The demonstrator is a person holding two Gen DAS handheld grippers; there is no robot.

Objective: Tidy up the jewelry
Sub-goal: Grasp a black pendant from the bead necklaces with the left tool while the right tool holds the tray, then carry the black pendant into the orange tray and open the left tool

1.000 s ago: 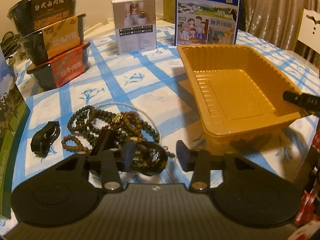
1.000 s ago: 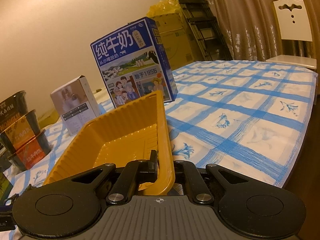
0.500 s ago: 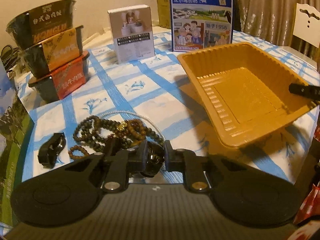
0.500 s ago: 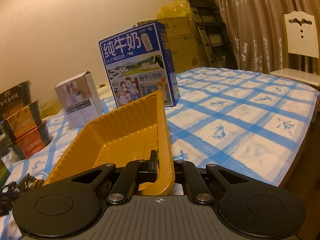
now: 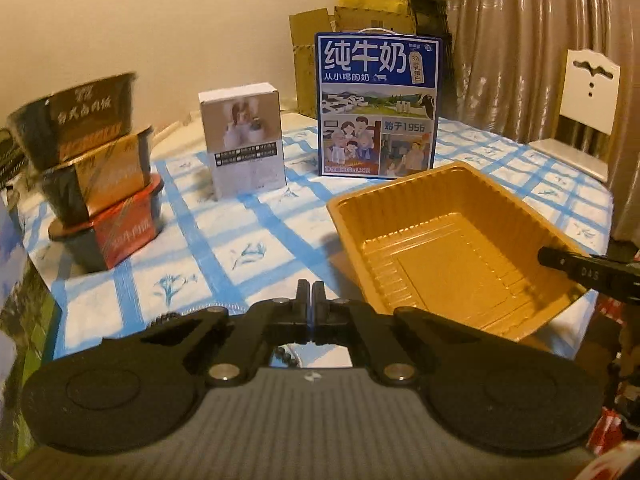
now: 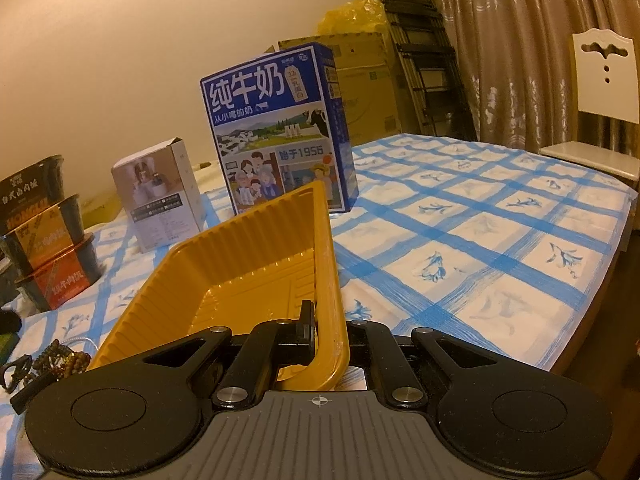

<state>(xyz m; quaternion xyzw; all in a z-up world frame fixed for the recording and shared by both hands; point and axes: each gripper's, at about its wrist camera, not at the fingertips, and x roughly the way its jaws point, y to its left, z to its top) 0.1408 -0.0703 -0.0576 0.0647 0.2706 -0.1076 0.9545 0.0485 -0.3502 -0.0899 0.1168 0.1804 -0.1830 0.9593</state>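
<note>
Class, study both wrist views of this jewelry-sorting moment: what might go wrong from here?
1. The right gripper pinches only one thin wall of the yellow tray; it may flex or slip free.
2. The left gripper is shut, but any catch is hidden; a bracelet could drop short of the tray.
3. The bead bracelets lie tangled, so lifting one may drag others.

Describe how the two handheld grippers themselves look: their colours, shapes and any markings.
Both are matte black. The left gripper and the right gripper each have two round black discs at the sides, angular linkage arms with silver pivot screws, and a grey ribbed body bearing a small white crosshair mark. One right finger, seen from the left camera, carries pale lettering like "D4S". No cables or sleeves show.
</note>
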